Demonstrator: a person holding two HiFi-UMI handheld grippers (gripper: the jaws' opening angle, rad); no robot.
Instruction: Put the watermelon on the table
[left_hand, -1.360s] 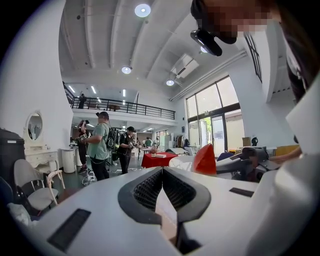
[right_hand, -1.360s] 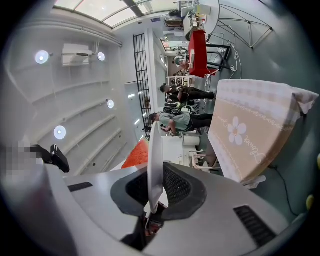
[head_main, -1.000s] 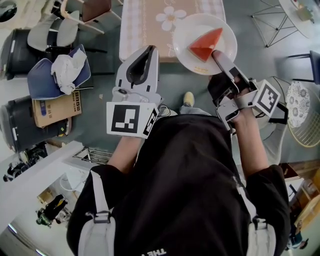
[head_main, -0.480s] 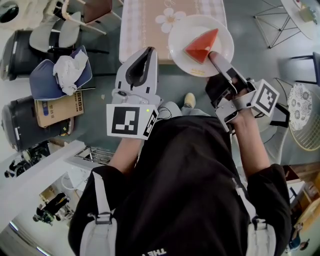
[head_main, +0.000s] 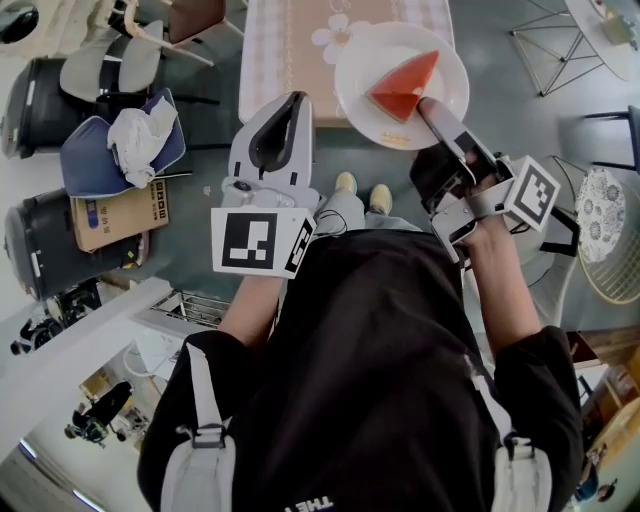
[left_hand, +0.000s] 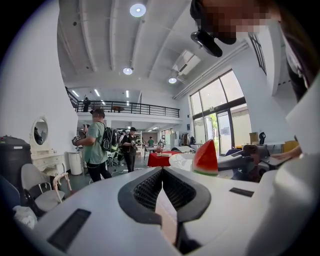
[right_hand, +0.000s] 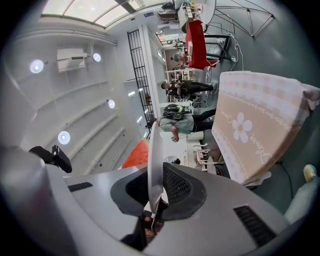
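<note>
A red watermelon wedge (head_main: 405, 87) lies on a white plate (head_main: 370, 50). My right gripper (head_main: 427, 107) is shut on the plate's near rim and holds it over the near corner of the table (head_main: 290, 45), which wears a beige flowered cloth. In the right gripper view the plate (right_hand: 154, 150) stands edge-on between the jaws, the watermelon (right_hand: 136, 155) to its left and the table (right_hand: 255, 120) to its right. My left gripper (head_main: 287, 108) hovers shut and empty just left of the plate, short of the table's edge. In the left gripper view its jaws (left_hand: 161, 172) meet, and the watermelon (left_hand: 205, 159) shows beyond them.
Left of the table stand chairs (head_main: 95, 65), a blue cushion with a white cloth (head_main: 125, 140), a cardboard box (head_main: 110, 215) and black bins (head_main: 35, 95). A wire frame (head_main: 545, 40) and a round wicker seat (head_main: 605, 235) are at the right. People (left_hand: 95, 147) walk far off.
The plate with the watermelon has drifted slightly left and further over the table's corner. A second shoe has come into view below the table. Both grippers keep their states.
</note>
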